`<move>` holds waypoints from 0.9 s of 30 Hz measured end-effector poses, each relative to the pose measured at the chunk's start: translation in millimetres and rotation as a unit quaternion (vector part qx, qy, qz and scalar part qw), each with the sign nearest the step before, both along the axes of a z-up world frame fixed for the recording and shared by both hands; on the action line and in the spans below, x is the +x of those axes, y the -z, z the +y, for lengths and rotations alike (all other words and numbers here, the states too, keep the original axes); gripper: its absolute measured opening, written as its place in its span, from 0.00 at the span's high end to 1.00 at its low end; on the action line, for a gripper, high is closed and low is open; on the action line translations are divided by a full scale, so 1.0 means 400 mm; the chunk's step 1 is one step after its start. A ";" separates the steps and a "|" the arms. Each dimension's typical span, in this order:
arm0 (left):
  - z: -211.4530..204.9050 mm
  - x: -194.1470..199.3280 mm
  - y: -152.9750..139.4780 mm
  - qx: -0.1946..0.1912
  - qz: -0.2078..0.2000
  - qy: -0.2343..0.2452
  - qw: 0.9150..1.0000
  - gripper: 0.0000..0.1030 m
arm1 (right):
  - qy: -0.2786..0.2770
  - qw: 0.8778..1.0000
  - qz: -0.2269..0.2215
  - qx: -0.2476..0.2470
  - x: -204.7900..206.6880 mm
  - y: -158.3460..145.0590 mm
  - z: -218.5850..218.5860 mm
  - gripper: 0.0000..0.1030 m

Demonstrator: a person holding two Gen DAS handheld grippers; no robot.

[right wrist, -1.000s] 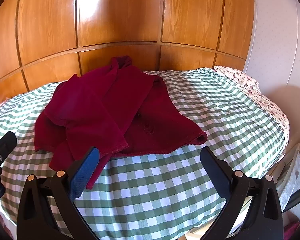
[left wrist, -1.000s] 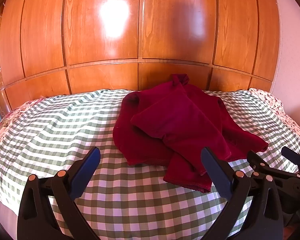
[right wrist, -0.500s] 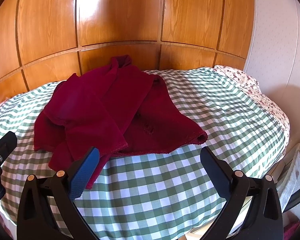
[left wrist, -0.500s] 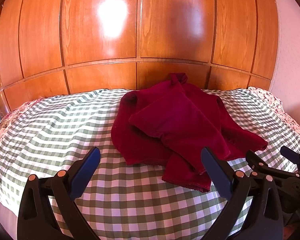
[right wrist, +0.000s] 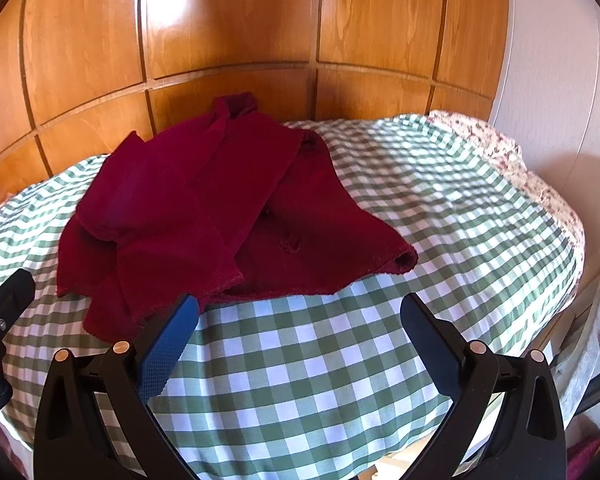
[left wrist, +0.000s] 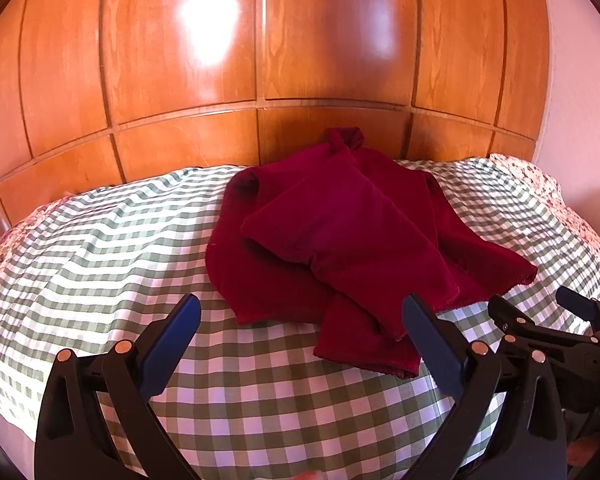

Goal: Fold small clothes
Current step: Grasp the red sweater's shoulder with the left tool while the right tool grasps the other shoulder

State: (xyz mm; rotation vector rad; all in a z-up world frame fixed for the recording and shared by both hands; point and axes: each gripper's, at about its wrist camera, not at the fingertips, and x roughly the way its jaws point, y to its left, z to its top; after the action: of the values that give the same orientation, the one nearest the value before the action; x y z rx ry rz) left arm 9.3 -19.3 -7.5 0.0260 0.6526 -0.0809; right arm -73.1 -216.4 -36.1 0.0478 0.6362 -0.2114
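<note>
Hovering with jaws spread and empty, the left gripper point(left wrist: 300, 328) faces the crumpled red garment point(left wrist: 340, 236) on the checked bedspread point(left wrist: 100, 248); the right gripper point(right wrist: 300, 328) likewise. Folding hasn't begun; next probably needs pinching near edges to spread it flat.

Fuzzy matt dark-red garment point(left wrist: 352, 240) — woven checked cloth point(left wrist: 100, 264), glossy varnished wood panelling point(left wrist: 180, 80)

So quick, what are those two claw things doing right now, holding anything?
Left gripper: open, holding nothing.
Right gripper: open, holding nothing; the red garment lies loose on the bed.
</note>
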 end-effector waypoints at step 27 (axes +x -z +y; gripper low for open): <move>-0.268 0.198 0.145 0.062 0.080 0.180 0.978 0.90 | 0.086 0.989 0.087 0.083 0.063 0.185 -0.244 0.03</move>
State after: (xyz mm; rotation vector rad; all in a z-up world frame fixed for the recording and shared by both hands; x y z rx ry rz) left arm 88.5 -126.5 -65.5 0.2603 0.8081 -0.3947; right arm -48.0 -314.1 -110.1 0.2475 0.8230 -0.3318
